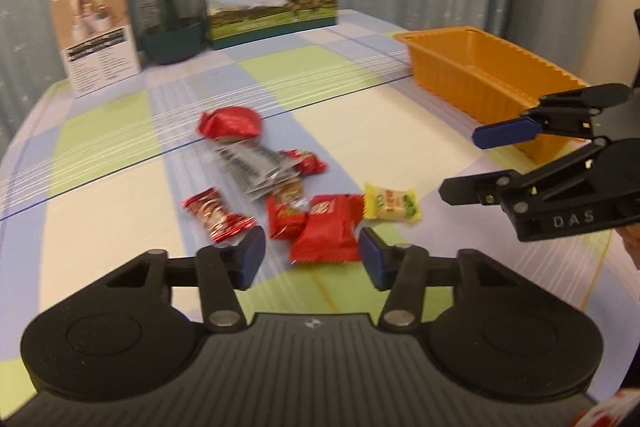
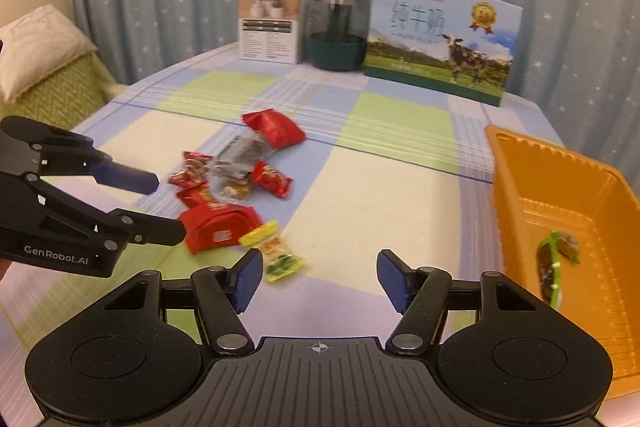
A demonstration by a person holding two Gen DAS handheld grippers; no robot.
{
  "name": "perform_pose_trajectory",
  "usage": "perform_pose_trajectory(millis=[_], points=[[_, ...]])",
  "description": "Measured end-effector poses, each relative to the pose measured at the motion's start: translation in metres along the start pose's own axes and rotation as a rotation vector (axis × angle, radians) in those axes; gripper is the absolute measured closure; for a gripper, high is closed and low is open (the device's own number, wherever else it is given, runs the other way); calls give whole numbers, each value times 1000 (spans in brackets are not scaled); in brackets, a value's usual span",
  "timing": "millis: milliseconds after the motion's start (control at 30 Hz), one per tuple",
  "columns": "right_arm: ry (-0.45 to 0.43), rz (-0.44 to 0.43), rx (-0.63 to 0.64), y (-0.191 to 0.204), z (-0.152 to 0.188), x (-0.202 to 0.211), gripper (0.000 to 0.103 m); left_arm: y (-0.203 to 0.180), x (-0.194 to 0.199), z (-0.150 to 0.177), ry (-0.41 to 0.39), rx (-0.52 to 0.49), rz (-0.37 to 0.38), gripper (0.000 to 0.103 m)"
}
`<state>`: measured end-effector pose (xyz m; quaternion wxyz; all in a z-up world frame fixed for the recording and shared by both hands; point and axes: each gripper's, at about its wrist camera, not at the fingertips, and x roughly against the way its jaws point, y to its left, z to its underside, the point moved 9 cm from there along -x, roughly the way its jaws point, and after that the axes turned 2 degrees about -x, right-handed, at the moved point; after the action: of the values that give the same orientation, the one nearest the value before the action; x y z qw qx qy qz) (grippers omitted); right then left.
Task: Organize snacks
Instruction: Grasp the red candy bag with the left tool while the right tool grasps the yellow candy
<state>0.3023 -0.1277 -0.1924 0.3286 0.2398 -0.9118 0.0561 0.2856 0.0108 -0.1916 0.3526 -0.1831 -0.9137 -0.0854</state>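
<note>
Progress: early. One green-wrapped snack [image 2: 554, 267] lies inside the orange tray [image 2: 516, 195] at the desk's right side; no other item shows in the part of the tray floor that is visible. The rest remain in a loose pile mid-desk: red square packet [image 1: 325, 235], yellow-green candy [image 1: 391, 207], silver sachets [image 1: 250, 165], a larger red bag [image 1: 230, 123], several small red wrappers. Most of the sorting is judged still to do.

Left tool [image 1: 312, 259]: jaws spread, empty, the red square packet framed between the pads [image 1: 253, 255] but not pinched. Right tool [image 2: 320, 279]: jaws spread, empty, bare checked desk [image 2: 360, 187] between them, the yellow-green candy just by its left pad.

View differences: only the right wrist view looks into the tray and shows the green snack; the left wrist view sees just the tray's outer wall. The right view also shows a cushioned chair [image 2: 52, 83] beside the desk.
</note>
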Motion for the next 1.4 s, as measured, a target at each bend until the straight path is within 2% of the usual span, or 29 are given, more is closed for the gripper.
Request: perform_pose_trajectory(millis=[200, 433, 600, 767, 900, 1067, 1167, 1200, 1400], points=[[4, 7, -1, -5, -2, -4, 39, -1, -20, -6, 20, 26, 52, 61], [7, -7, -6, -3, -4, -10, 39, -6, -33, -6, 45, 14, 68, 64], [14, -31, -16, -1, -5, -15, 39, -15, -34, -2, 59, -43, 63, 66], [45, -73, 17, 11, 0, -24, 39, -10, -24, 4, 87, -9, 40, 66], [74, -108, 68, 21, 6, -33, 50, -5, -14, 15, 111, 8, 44, 66], [81, -117, 158, 32, 9, -42, 51, -3, -9, 22, 115, 11, 54, 66], [91, -124, 145, 31, 12, -48, 51, -3, -11, 22, 113, 10, 48, 63], [91, -124, 141, 31, 12, -48, 52, -3, -11, 22, 113, 6, 44, 59], [96, -123, 113, 29, 12, -46, 65, -7, -13, 21, 100, -33, 30, 57]])
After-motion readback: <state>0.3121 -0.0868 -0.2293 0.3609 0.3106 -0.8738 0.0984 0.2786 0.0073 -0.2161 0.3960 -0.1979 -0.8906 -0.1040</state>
